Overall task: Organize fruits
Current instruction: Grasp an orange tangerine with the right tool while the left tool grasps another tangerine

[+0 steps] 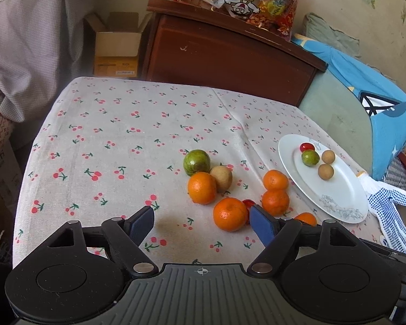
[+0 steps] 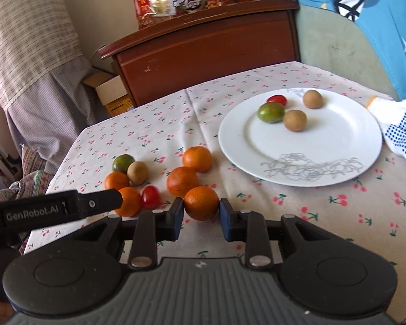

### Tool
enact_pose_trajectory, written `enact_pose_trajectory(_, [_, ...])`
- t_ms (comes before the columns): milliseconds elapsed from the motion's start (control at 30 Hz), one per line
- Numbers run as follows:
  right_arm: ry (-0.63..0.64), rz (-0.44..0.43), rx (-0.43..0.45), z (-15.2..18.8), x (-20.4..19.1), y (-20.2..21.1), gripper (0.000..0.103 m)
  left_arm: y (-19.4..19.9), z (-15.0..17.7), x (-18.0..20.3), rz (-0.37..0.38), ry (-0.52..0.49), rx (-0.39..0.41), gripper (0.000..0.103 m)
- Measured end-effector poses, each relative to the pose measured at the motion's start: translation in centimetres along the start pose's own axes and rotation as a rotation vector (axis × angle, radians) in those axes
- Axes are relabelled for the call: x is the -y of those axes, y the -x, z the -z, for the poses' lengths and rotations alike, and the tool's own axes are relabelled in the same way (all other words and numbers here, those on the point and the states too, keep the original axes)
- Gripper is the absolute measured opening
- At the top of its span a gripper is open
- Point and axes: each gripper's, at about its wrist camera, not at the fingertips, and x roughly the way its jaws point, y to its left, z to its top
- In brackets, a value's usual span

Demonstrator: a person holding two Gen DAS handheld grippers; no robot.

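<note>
A white plate [image 2: 324, 146] on the cherry-print cloth holds a green fruit [image 2: 270, 112], a red tomato [image 2: 276, 99] and two brown fruits [image 2: 295, 120]. Several oranges lie loose left of it, with a green fruit [image 1: 197, 162], a brown fruit [image 1: 221, 178] and a small red tomato [image 2: 151, 196]. My right gripper [image 2: 201, 214] is shut on an orange [image 2: 201, 202] at table level. My left gripper [image 1: 201, 220] is open and empty, its fingers either side of another orange [image 1: 230, 214]. The plate also shows in the left wrist view [image 1: 343, 189].
A white dotted glove [image 2: 400, 132] lies right of the plate. A dark wooden cabinet [image 1: 230, 54] with snack bags stands behind the table. A cardboard box [image 1: 116, 51] sits on the floor at the left. A blue cloth [image 1: 387, 108] drapes a chair at the right.
</note>
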Motion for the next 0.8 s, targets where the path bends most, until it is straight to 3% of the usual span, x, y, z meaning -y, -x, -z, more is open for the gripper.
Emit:
enact_pose_trajectory(200, [-0.027, 0.009, -0.001, -0.1, 0.5, 0.0, 0.028, -1.0, 0.8, 1.7, -0.002, -0.092, -0.006, 0.06])
enact_pose_trajectory(300, [-0.037, 0.01, -0.001, 0.0, 0.6, -0.1, 0.028, -1.2, 0.9, 2.1, -0.017, -0.132, 0.006, 0.059])
enact_pose_trajectory(433, [-0.032, 0.009, 0.0, 0.0, 0.5, -0.1, 0.028, -1.5, 0.8, 2.2, -0.017, -0.137, 0.019, 0.053])
enact_pose_trajectory(533, [-0.034, 0.007, 0.001, 0.0, 0.5, -0.1, 0.028, -1.7, 0.8, 2.3, -0.003, -0.137, 0.02, 0.041])
enact_pose_trajectory(733, [-0.033, 0.009, 0.005, 0.0, 0.4, -0.2, 0.029, -1.9, 0.9, 2.6, -0.007, -0.156, 0.03, 0.04])
enact_pose_trajectory(800, [-0.034, 0.009, 0.005, 0.0, 0.4, -0.2, 0.029, -1.9, 0.9, 2.6, -0.004, -0.158, 0.034, 0.032])
